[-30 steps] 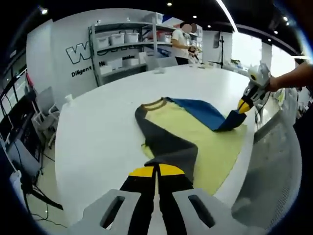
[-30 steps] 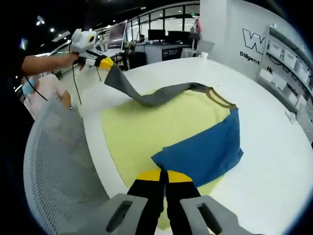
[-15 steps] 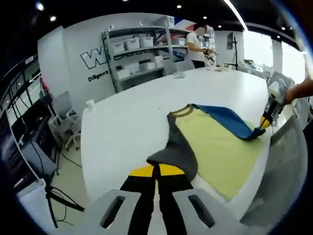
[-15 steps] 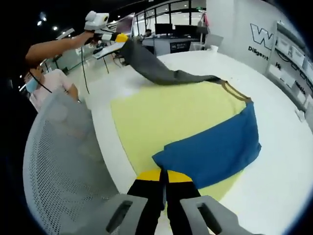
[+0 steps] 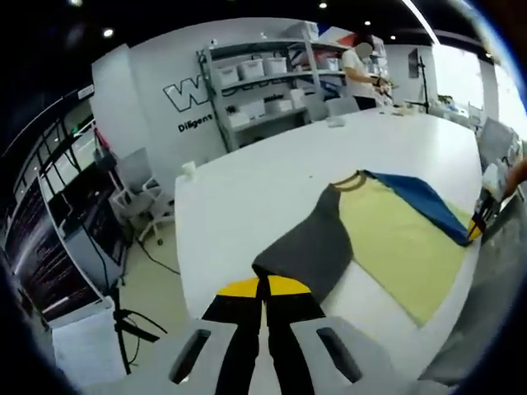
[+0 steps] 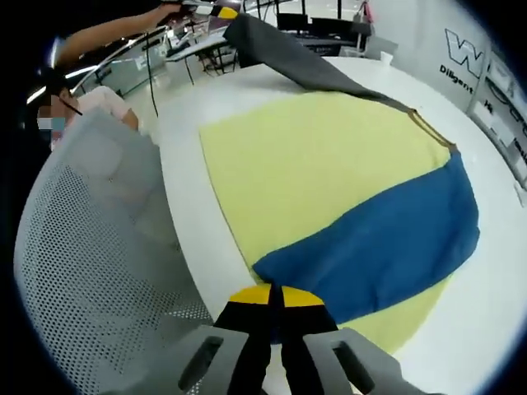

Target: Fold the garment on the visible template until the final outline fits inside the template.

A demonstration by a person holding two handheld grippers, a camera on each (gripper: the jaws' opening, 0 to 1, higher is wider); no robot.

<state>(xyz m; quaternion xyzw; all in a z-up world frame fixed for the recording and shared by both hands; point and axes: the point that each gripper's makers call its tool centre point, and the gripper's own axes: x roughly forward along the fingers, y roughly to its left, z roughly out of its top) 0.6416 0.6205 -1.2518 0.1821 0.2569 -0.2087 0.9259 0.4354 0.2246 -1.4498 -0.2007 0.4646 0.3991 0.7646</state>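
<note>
Both claws are clamped on cloth: left gripper point(image 5: 263, 290) holds the grey sleeve point(image 5: 309, 251) at 6 o'clock; right gripper point(image 6: 276, 300) grips the blue sleeve point(image 6: 387, 239); the garment is stretched apart over the yellow template point(image 6: 305, 164), seemingly for flattening before folding.

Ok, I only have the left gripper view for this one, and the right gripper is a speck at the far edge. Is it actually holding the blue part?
Observer: Yes. In the right gripper view the right gripper has its jaws shut on the edge of the blue fabric, which lies across the yellow sheet.
Operator: From my side, is the grey part on the table or in the air?
Observer: In the air. The grey fabric slopes up off the table to the left gripper.
Operator: Anything close to the right gripper?
Observer: A grey mesh chair back, right beside the table edge.
</note>
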